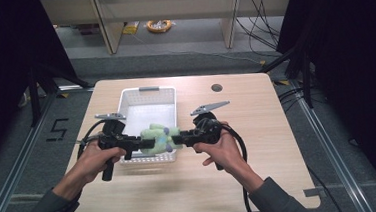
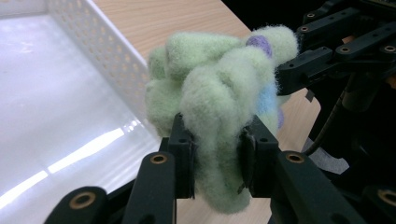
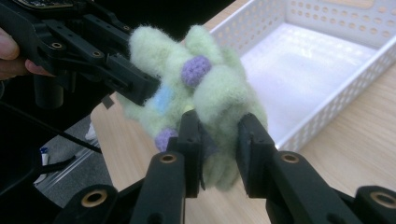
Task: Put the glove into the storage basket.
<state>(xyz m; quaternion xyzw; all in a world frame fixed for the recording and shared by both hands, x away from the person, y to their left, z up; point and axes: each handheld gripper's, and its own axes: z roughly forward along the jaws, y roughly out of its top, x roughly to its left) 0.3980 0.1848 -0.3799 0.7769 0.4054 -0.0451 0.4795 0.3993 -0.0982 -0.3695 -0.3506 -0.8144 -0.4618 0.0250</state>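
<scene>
- The wooden table (image 1: 259, 146) lay under everything I saw; its light top carried a small round hole (image 1: 217, 88) near the far edge.
- A white perforated basket (image 1: 130, 101) sat left of centre on it, nothing lying on the part of its floor I could see.
- I had the green plush toy (image 1: 159, 138) lifted above the basket's near rim, stretched between both tools; purple and blue knobs showed on its fuzz.
- Left gripper (image 2: 215, 154): jaws clamped on one fuzzy limb.
- Right gripper (image 3: 218, 151): jaws pinched on another limb, opposite side.
</scene>
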